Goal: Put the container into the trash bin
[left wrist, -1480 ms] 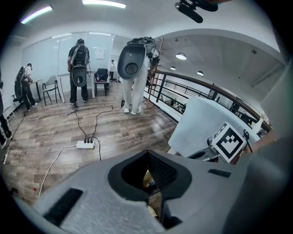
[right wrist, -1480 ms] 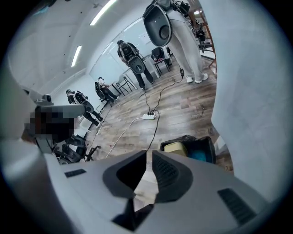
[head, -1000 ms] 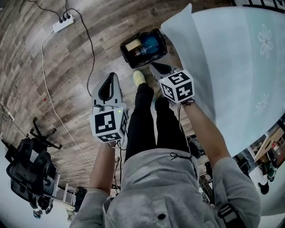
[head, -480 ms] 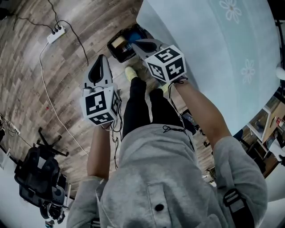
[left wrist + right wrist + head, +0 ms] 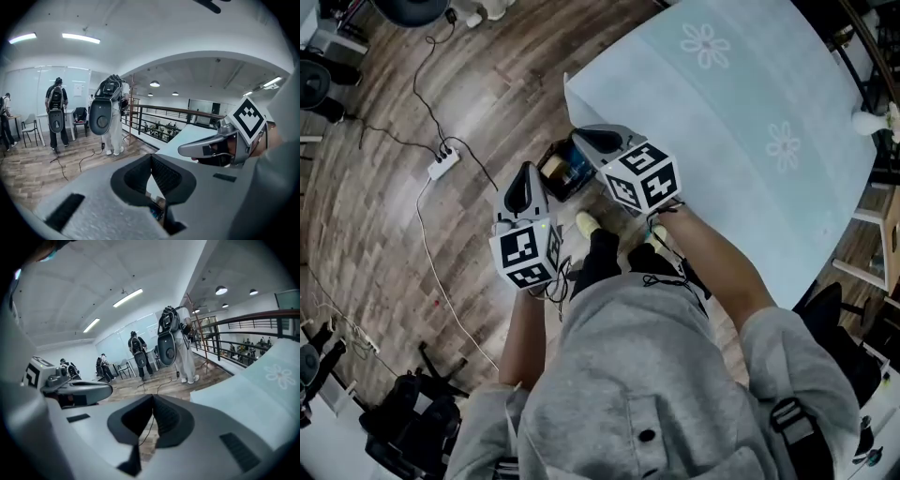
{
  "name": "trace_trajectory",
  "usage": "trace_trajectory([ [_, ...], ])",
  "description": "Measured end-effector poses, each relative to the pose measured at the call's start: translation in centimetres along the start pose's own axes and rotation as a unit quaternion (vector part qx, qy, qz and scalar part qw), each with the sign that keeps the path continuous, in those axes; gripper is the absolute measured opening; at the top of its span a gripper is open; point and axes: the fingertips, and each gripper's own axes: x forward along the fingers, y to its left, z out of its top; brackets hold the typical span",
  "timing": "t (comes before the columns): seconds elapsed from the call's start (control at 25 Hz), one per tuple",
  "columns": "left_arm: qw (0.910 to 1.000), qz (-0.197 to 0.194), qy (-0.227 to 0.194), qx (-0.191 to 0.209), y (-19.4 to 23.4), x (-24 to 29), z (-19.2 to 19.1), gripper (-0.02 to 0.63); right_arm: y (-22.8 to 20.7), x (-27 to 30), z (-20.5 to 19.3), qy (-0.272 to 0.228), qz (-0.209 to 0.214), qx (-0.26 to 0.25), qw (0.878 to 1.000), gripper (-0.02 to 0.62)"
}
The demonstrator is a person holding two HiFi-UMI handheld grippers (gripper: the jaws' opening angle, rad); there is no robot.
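Nearest the camera was the person's grey hoodie (image 5: 628,375), with black trousers (image 5: 605,267) below it and a pale yellow shoe (image 5: 587,222) on the wooden floor (image 5: 394,244).

The left gripper (image 5: 525,180) was held out at about 11 o'clock from the hoodie. In its own view its jaws met at the tips, with nothing between them (image 5: 151,158). The right gripper (image 5: 592,139) was held out at about 12 o'clock. Its jaws were likewise pressed together and empty (image 5: 153,399). The two grippers were near each other but apart.

Just beyond the shoe, at 12 o'clock from it and between the two grippers in the head view, a black trash bin (image 5: 546,155) stood on the floor. It held a blue item (image 5: 578,164) beside a tan one (image 5: 551,170). Which of these was the container could not be told, but neither gripper held it.

The bin sat by the corner of a table (image 5: 750,94) covered in pale blue flowered cloth, which spread away toward 1 o'clock. At 10 o'clock a white power strip (image 5: 442,165) lay on the floor with its cables.

Farthest off, the gripper views showed people wearing backpacks (image 5: 108,112) beside a railing (image 5: 164,112).
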Motion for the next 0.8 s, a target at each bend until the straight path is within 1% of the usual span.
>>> trace_trajectory([
  [0.08, 0.9998, -0.012, -0.010, 0.016, -1.4, 0.0, 1.3, 0.020, -0.4, -1.8, 1.0, -0.020, -0.013, -0.004, 1.000, 0.028],
  [0.2, 0.9980, -0.044, -0.029, 0.035, -4.1, 0.6, 3.6, 0.020, -2.2, -5.1, 2.5, -0.052, -0.046, -0.008, 0.998, 0.028],
  [0.36, 0.9932, -0.095, -0.047, 0.049, -8.4, 1.3, 6.1, 0.020, -5.2, -10.9, 3.2, -0.084, -0.107, -0.003, 0.991, 0.028],
  [0.52, 0.9847, -0.148, -0.058, 0.073, -14.2, 2.4, 7.5, 0.020, -8.6, -17.7, 2.5, -0.103, -0.173, 0.001, 0.979, 0.029],
  [0.64, 0.9725, -0.206, -0.054, 0.095, -20.4, 3.4, 7.7, 0.020, -11.4, -24.2, 0.5, -0.118, -0.236, 0.020, 0.965, 0.028],
  [0.72, 0.9602, -0.250, -0.052, 0.112, -25.2, 3.8, 7.7, 0.020, -13.2, -29.0, -1.5, -0.128, -0.283, 0.041, 0.950, 0.028],
  [0.8, 0.9466, -0.291, -0.052, 0.129, -30.0, 3.6, 7.5, 0.020, -14.7, -34.2, -3.9, -0.139, -0.329, 0.064, 0.932, 0.029],
])
